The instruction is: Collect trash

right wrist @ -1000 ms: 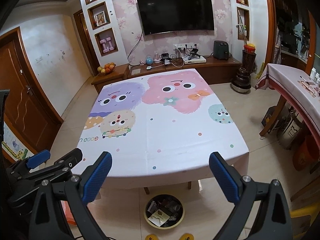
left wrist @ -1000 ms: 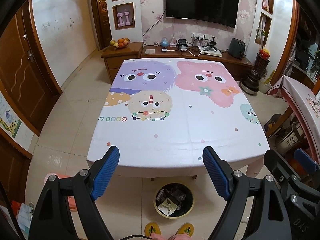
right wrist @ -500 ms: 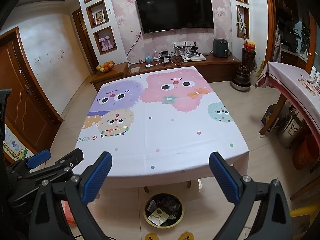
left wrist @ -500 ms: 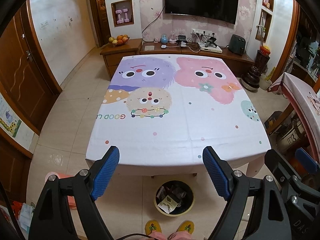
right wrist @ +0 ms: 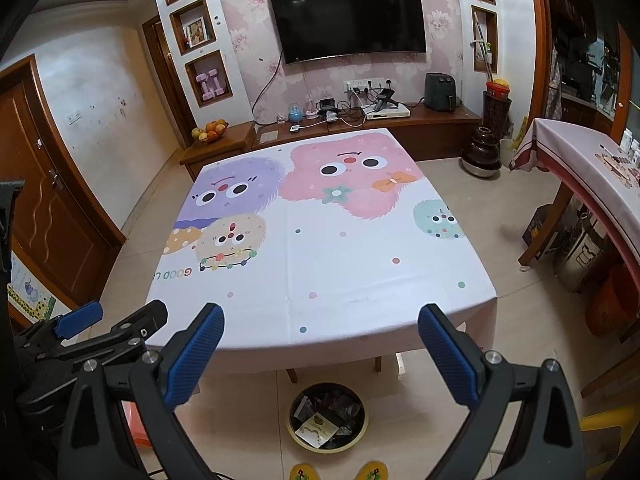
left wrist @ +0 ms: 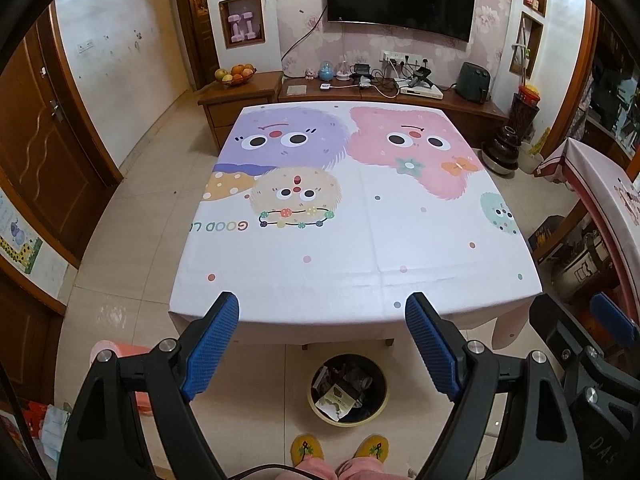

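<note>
Both tools agape, empty; trash bin (left wrist: pixel 347 390) below table (left wrist: pixel 360 280) edge.

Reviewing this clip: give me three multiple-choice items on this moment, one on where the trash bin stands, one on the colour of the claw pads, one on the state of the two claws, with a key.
1. Where is the trash bin?
A. On the tablecloth
B. On the floor by the near table edge
C. On the TV cabinet

2. What colour are the claw pads?
A. Blue
B. Red
C. Green

3. What state are the left claw and right claw in?
A. Both shut on trash
B. One open, one shut
C. Both open and holding nothing

Key: B, it stands on the tiles just before the table, near the person's slippers; A, the pads are ribbed blue; C, both jaws stand wide apart with nothing between.
</note>
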Demonstrator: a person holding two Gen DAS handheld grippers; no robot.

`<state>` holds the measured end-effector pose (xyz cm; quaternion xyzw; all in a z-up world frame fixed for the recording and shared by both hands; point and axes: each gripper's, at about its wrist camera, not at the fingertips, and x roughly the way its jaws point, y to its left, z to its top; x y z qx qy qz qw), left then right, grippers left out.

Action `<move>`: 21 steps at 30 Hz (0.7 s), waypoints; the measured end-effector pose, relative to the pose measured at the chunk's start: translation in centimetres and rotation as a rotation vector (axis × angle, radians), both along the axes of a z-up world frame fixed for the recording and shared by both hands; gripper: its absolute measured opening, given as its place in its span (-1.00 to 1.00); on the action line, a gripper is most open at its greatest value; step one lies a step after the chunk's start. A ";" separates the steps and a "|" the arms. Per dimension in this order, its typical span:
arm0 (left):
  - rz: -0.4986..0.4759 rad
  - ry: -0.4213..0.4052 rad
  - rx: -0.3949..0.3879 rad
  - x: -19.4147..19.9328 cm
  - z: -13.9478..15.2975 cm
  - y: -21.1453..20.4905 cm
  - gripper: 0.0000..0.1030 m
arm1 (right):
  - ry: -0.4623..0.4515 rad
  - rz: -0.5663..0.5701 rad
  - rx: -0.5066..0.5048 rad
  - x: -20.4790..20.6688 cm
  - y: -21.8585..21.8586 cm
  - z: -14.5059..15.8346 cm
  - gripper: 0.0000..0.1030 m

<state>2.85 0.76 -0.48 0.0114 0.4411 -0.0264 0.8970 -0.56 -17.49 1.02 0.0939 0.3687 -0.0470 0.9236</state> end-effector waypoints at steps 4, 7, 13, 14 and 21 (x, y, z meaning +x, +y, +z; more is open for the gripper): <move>0.000 0.002 0.001 -0.1 -0.1 0.0 0.63 | 0.001 0.001 0.000 0.1 -0.1 0.0 0.91; -0.003 0.005 0.002 -0.1 0.0 0.0 0.63 | 0.002 0.002 0.001 0.1 -0.1 0.1 0.91; -0.005 0.008 0.004 -0.2 -0.1 -0.1 0.63 | 0.003 0.002 0.002 0.1 -0.4 -0.1 0.91; -0.005 0.009 0.004 -0.2 -0.1 -0.1 0.63 | 0.004 0.002 0.002 0.1 -0.4 -0.1 0.91; -0.015 0.022 0.011 -0.4 -0.4 0.0 0.63 | 0.007 0.001 0.005 0.2 -0.6 -0.1 0.91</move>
